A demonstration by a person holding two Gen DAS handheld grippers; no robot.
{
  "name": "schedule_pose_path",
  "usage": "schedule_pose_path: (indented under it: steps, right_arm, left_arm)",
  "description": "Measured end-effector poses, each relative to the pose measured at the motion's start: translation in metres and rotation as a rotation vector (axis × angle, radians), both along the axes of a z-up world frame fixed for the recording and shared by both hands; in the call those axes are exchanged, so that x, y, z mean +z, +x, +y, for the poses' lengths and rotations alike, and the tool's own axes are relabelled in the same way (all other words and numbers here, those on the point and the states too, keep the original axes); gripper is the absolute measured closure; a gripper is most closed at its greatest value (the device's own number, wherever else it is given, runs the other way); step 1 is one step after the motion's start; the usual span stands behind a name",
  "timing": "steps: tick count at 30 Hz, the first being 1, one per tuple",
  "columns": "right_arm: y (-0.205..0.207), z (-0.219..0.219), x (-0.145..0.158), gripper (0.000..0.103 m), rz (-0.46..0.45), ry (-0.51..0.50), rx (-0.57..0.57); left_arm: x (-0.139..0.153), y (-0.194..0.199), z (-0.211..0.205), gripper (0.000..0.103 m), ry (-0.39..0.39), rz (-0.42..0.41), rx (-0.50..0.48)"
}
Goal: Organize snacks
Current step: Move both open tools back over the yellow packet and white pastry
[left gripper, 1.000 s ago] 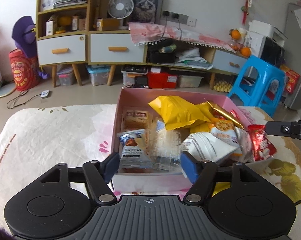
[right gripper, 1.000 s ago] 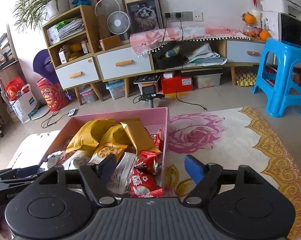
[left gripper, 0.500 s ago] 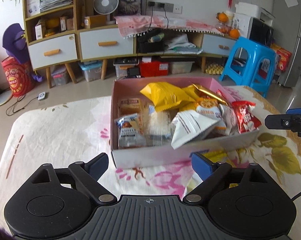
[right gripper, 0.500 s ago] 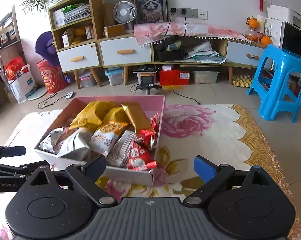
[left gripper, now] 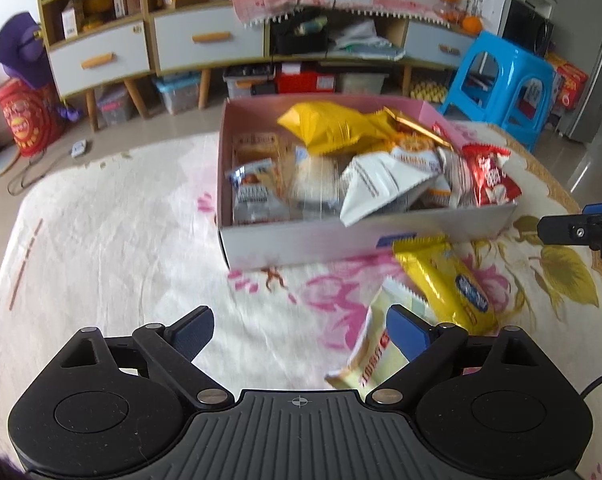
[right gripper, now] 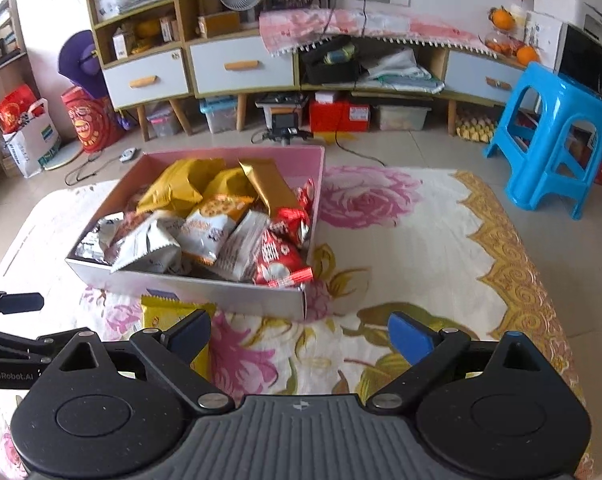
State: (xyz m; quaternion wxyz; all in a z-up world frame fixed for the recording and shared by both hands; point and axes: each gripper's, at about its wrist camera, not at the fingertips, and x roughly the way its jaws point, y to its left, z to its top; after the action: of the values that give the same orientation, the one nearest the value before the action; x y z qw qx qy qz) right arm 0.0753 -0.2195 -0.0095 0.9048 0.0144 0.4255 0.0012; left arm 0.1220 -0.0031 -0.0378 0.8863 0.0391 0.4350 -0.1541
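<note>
A pink-lined cardboard box (left gripper: 301, 246) heaped with snack packets stands on the floral cloth; it also shows in the right wrist view (right gripper: 221, 292). A yellow snack packet (left gripper: 445, 280) and a pale cream packet (left gripper: 375, 354) lie on the cloth in front of the box. The yellow packet (right gripper: 161, 312) shows partly behind my right gripper's left finger. My left gripper (left gripper: 299, 334) is open and empty, pulled back from the box, its right finger over the cream packet. My right gripper (right gripper: 299, 338) is open and empty, in front of the box's right corner.
The cloth-covered table (left gripper: 101, 240) extends left of the box. Beyond it are a floor, drawers and shelves (right gripper: 241, 68), and a blue plastic stool (right gripper: 553, 132). The right gripper's finger (left gripper: 581, 232) shows at the right edge of the left wrist view.
Both grippers have drawn back and up from the box and opened wider. The yellow and cream packets in front of the box have come into view.
</note>
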Motion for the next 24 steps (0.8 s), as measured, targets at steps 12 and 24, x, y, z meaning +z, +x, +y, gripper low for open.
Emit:
schedule_pose_path:
  steps: [12,24]
  right_arm:
    - [0.007,0.003,-0.018,0.015,0.126,-0.003,-0.019]
    - [0.012,0.028,-0.023,0.015,0.163,0.052,0.023]
  left_arm:
    - [-0.011,-0.002,-0.012,0.008,-0.064,0.112,-0.108]
    - [-0.019,-0.012,-0.047,0.02,0.006,0.114,-0.233]
